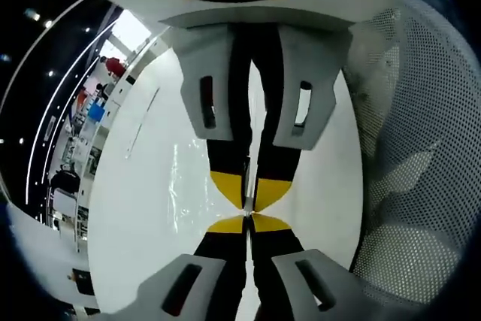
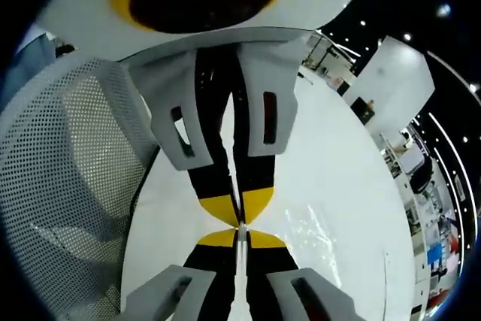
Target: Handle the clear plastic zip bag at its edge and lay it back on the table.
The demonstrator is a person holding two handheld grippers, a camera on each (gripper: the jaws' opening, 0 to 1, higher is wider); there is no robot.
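Zip bag (image 1: 180, 186) first: it shows as a patch of glinting, wrinkled film over the white desk (image 1: 143, 246) in the left gripper view, just to one side of where my two tools meet, and the same shimmer sits beside the tips in the right gripper view. My left gripper (image 1: 248, 221) and my right gripper (image 1: 248, 192) are nose to nose, yellow tip against yellow tip, and both pairs of fingers (image 1: 229, 225) are clenched with no gap between them. A thin pale sliver runs down the seam, so I judge both are clamped on the bag's edge, though the film is too clear for me to be sure how much is caught. Why hold it this way? Two pinches close together on one edge keep the slippery sheet from folding on itself, and the rest can trail off sideways toward the desk. A mesh chair (image 1: 421, 186) sits off to the side, well away from the work. For laying it down, I reckon the job is to lower the edge flat before letting go, or the film may curl or cling to a pad.
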